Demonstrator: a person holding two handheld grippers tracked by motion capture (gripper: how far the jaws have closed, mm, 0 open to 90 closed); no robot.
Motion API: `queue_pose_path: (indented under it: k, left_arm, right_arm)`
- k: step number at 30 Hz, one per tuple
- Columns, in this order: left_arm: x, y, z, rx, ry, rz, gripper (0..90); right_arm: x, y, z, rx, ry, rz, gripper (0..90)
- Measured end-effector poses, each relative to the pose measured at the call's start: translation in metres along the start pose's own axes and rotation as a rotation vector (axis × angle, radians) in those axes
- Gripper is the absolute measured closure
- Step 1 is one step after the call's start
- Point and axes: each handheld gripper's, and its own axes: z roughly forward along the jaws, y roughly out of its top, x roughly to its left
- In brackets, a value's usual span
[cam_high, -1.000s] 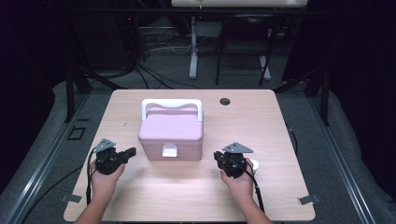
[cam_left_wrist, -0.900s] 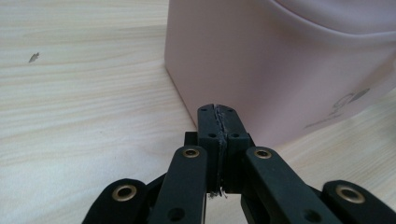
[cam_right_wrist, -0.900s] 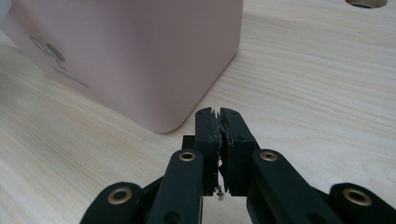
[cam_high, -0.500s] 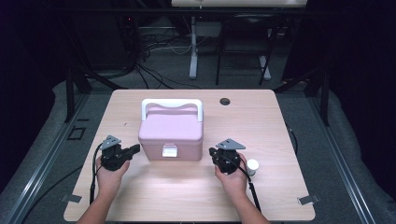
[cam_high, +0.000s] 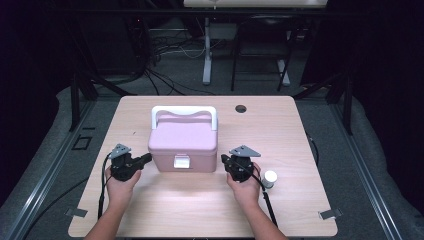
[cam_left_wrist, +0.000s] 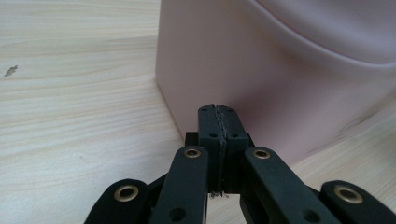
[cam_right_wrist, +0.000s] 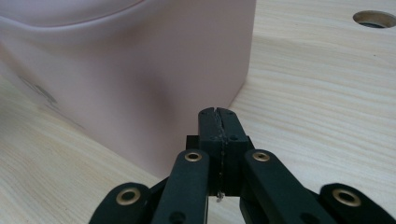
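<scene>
2 grippers flank pink box (cam_high: 184, 142) at table (cam_high: 300, 135) centre, white handle (cam_high: 184, 110) up at its 12 o'clock edge, white latch (cam_high: 181, 161) at 6. Left gripper (cam_high: 146, 158) at box's 8 o'clock, tips just beside lower left corner, jaws clenched on nothing. Right gripper (cam_high: 224, 159) at box's 4 o'clock, tips just beside lower right corner, jaws pressed together, empty. Small white cylinder (cam_high: 270, 178) at 3 o'clock of right hand (cam_high: 245, 187). Round hole (cam_high: 241, 108) at box's 1 o'clock
</scene>
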Motion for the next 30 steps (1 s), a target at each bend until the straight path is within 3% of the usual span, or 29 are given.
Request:
queue_pose_path:
  k: [4,10,15,17,21,30]
  left_arm:
    - [0.001,0.0,0.001,-0.007,-0.001,-0.017,90.0]
    - [-0.003,-0.001,0.002,-0.004,-0.025,0.002,90.0]
    - [-0.006,-0.001,0.003,-0.004,-0.029,0.004,90.0]
    - [-0.006,0.0,0.006,-0.015,-0.024,-0.023,90.0]
    - [-0.005,0.002,0.009,-0.015,-0.014,-0.034,90.0]
    - [-0.014,0.006,0.011,-0.005,0.011,0.006,90.0]
  right_arm:
    - [0.002,0.002,0.003,-0.003,0.0,-0.005,90.0]
    - [0.006,0.005,0.006,-0.012,-0.014,-0.038,90.0]
    - [0.001,0.005,0.006,-0.011,-0.018,-0.03,90.0]
    - [-0.001,0.007,0.007,-0.009,-0.01,-0.035,89.9]
    - [-0.002,0.008,0.008,-0.009,-0.009,-0.042,89.8]
    - [-0.002,0.008,0.005,0.0,-0.032,-0.043,90.0]
